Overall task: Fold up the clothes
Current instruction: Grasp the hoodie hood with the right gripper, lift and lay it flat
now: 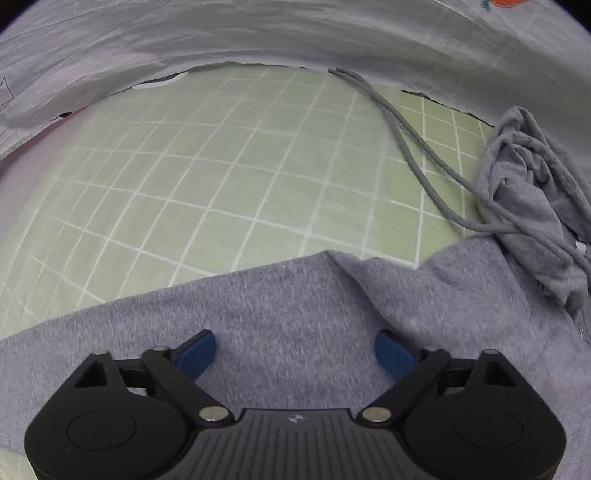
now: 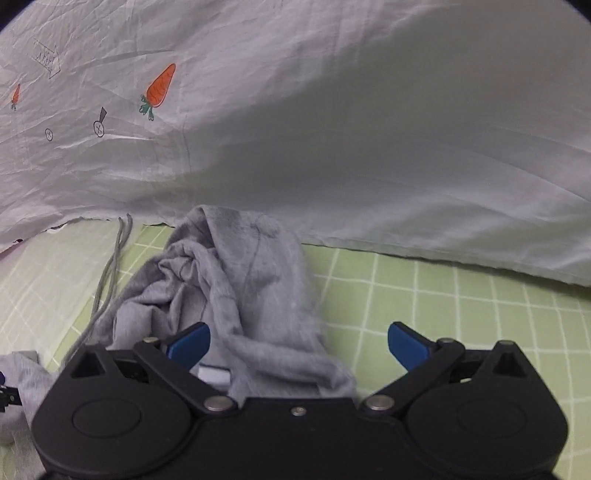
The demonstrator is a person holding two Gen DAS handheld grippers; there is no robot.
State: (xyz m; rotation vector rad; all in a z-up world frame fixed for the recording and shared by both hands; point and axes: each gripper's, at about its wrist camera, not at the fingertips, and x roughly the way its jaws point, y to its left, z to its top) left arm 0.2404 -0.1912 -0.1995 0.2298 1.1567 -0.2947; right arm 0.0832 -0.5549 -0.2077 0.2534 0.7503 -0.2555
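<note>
Lying across a green bedsheet [image 1: 229,173] ruled with thin white grid lines, a grey hoodie [image 1: 288,295] fills the lower part of the left wrist view, its fleece body spread fairly flat and reaching from the left edge to the right. Over that flat stretch sits the left gripper [image 1: 294,350], pointed steeply down, its blue-tipped jaws spread wide with nothing pinched between them; whether the tips touch the fleece cannot be told. Further right, two grey drawstrings [image 1: 402,129] trail loose over the sheet, running from near the edge of a white quilt [image 1: 258,33] down to the bunched hood [image 1: 532,206], which lies crumpled at the hoodie's right end. The quilt, wrinkled and printed with small orange carrots [image 2: 159,90], is heaped along the far side of the bed in both views. In the right wrist view the same drawstrings lie at the left, beside the rumpled hood and upper part of the hoodie, which rises in twisted folds in the middle. The right gripper [image 2: 298,341] hangs over the near end of that bunch, jaws also wide apart and gripping nothing, its left pad [image 2: 190,343] above the cloth and its right pad above bare green sheet.
</note>
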